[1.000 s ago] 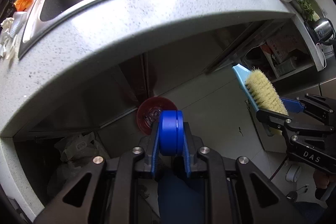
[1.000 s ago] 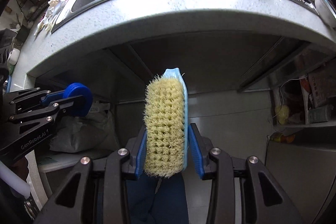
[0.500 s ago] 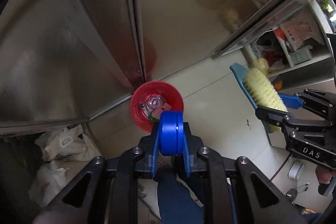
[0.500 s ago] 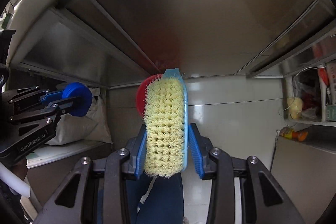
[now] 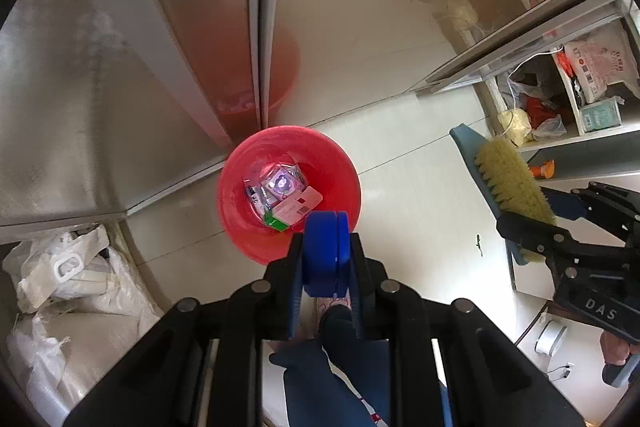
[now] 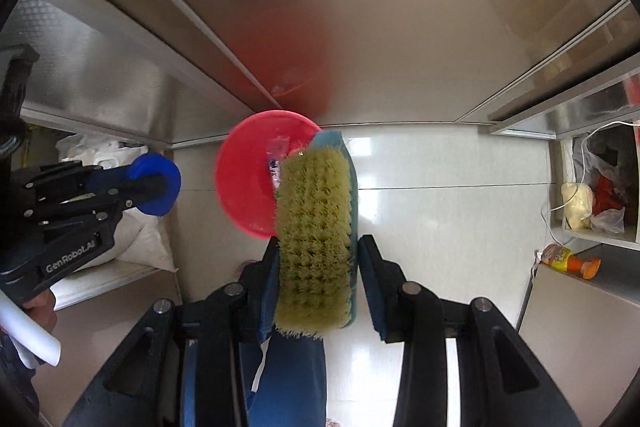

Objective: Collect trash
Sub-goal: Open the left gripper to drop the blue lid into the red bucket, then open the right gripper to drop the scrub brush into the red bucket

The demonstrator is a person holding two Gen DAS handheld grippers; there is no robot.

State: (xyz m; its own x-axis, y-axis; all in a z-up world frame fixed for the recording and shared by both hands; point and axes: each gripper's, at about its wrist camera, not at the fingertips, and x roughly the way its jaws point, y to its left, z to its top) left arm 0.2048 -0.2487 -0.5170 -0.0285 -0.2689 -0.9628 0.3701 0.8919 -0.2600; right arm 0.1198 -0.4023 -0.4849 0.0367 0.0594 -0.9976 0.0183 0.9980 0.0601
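left gripper (image 5: pixel 325 259) clamps a blue lid (image 5: pixel 325 247), right gripper (image 6: pixel 318 259) a scrub brush (image 6: pixel 316 227); released off-centre, either could miss the red bin (image 5: pixel 240 219).

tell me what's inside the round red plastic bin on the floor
The round red plastic bin holds crumpled wrappers, one with a barcode label. The blue lid hides its near edge; anything beneath the wrappers is covered.
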